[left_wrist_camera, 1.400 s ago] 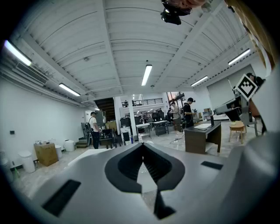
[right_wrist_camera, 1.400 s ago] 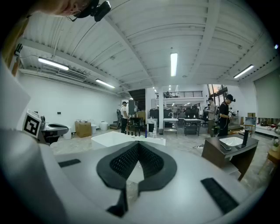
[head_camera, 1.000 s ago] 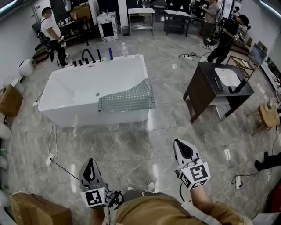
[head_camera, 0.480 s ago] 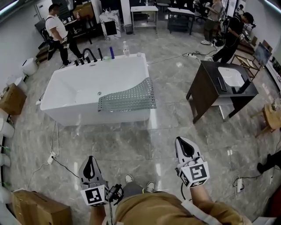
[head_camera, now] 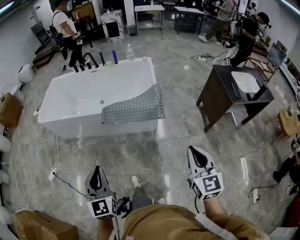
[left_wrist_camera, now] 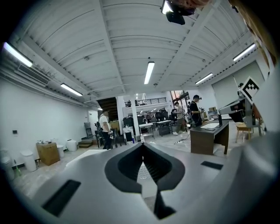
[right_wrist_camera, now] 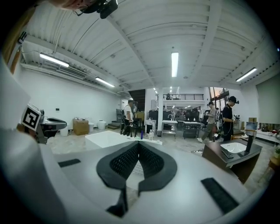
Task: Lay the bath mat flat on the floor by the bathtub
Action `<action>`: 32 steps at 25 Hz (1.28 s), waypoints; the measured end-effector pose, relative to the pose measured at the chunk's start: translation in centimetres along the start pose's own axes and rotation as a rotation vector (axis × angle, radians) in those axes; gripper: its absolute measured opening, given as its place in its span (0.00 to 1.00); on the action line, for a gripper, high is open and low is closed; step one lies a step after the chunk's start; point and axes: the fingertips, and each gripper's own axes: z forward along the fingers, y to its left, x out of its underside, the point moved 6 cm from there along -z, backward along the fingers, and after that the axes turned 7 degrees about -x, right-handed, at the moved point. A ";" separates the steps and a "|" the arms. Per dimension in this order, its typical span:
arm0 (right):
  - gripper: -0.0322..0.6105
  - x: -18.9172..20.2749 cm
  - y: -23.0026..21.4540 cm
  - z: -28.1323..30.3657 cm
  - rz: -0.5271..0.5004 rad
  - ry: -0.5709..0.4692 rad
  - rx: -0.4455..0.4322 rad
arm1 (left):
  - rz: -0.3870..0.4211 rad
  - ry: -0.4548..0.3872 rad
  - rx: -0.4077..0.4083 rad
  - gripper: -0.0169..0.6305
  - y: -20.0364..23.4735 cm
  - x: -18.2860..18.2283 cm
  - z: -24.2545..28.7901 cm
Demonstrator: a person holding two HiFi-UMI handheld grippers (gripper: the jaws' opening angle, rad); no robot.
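The grey-green perforated rubber bath mat (head_camera: 133, 105) drapes over the white bathtub (head_camera: 84, 129), long axis along its front rim. Well apart from the mat, the left gripper (head_camera: 97, 171) and right gripper (head_camera: 196, 152) are clenched and empty.

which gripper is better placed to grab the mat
Probably the right gripper: it is further forward, nearer the mat draped over the tub rim. The left gripper hangs back. Both are shut and empty.

Place: a big open workshop hall, not a home.
Ceiling: ribbed metal panels with long tube lights (right_wrist_camera: 174, 64).
Fixtures: a free-standing bathtub (head_camera: 75, 101) and a dark vanity cabinet (head_camera: 220, 101) stand alone on the tiled floor (head_camera: 154, 154).
Surroundings: work tables (head_camera: 149, 9), cardboard boxes (head_camera: 42, 227), loose cables (head_camera: 58, 176), a mezzanine railing (right_wrist_camera: 186, 95).
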 end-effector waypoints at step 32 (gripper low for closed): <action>0.06 -6.5 3.9 22.3 -0.085 0.083 0.229 | -0.117 0.068 0.168 0.03 12.9 6.1 25.3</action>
